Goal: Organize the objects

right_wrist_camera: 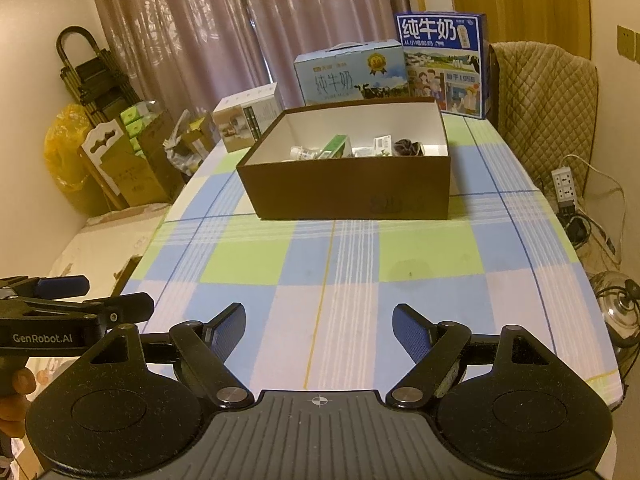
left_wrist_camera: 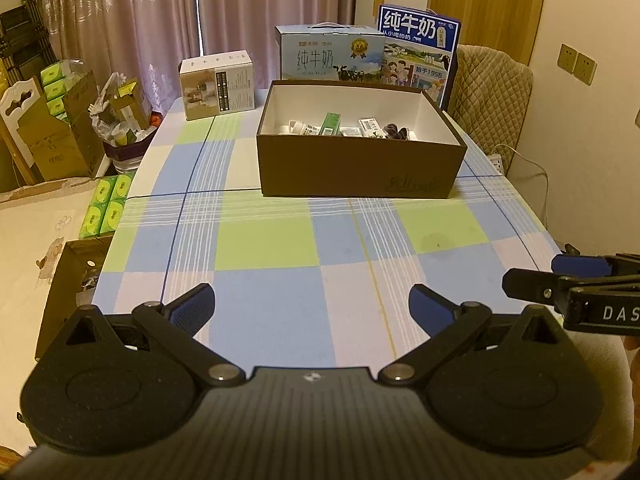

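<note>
**Both tongs wide apart over a bare stretch of table, brown box ahead**

On my left tongs (left_wrist_camera: 311, 303) the blue pads are spread wide with nothing between them; my right tongs (right_wrist_camera: 319, 323) stand the same, splayed and holding nothing. Each pair also shows at the edge of the other camera: "DAS" is all I can read on the right body before the frame cuts it off, and "GenRobot.AI" reads plainly on the left body.

Behind the brown box (left_wrist_camera: 356, 168) stand two milk cartons. The pale blue carton (left_wrist_camera: 328, 54) reads "纯牛奶" and "PURE MILK" with a gold medal badge; the dark blue carton (left_wrist_camera: 420, 48) reads "纯牛奶" in large white characters and "1956" lower down. To the left a white box (left_wrist_camera: 218, 84) carries fine print I cannot make out.

The brown box sits open near the far end of the checked table (left_wrist_camera: 264, 248), white inside, with a dark emblem on its front wall too dim to read. Its near wall hides most of the contents; I see only the tops of a green packet (left_wrist_camera: 331, 123), a white bottle (left_wrist_camera: 298, 126), small white labelled packets and something dark (left_wrist_camera: 396, 132) at the right, which I cannot identify.
</note>
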`<state>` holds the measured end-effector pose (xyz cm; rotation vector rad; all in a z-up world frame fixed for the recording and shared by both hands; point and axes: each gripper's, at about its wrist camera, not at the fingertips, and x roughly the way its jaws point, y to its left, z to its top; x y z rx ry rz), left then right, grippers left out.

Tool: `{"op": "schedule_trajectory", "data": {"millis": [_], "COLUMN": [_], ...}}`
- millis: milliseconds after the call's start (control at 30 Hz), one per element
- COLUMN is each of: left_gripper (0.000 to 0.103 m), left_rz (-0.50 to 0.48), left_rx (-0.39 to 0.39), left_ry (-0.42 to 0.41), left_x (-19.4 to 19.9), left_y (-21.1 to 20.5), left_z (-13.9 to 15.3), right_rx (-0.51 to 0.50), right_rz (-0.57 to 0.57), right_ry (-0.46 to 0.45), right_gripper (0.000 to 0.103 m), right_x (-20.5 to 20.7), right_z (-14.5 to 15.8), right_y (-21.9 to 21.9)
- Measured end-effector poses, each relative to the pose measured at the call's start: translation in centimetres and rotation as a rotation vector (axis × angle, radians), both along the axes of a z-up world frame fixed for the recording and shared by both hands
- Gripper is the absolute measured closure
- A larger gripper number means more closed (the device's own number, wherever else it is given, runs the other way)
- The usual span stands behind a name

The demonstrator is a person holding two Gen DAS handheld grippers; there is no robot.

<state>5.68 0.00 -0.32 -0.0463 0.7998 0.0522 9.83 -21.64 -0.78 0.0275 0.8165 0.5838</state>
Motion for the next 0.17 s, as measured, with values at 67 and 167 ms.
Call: {"op": "schedule_trajectory", "data": {"millis": [67,167], "left_gripper": [0.001,0.001], "left_rz": [0.000,0.000], "left_rx": [0.001,0.002], "left_ry": [0.002,0.005], "left_x": [0.08,0.16], "left_y": [-0.12,-0.20], "left_z": [-0.11,-0.30], "right_rx": [-0.001,-0.002], "right_rz": [-0.002,-0.003], "right_ry": [0.003,0.008], "right_gripper": [0.025,0.025], "right_x": [0.06,0.12], "right_z": [-0.13,-0.32], "right_y": [0.02,-0.01]}}
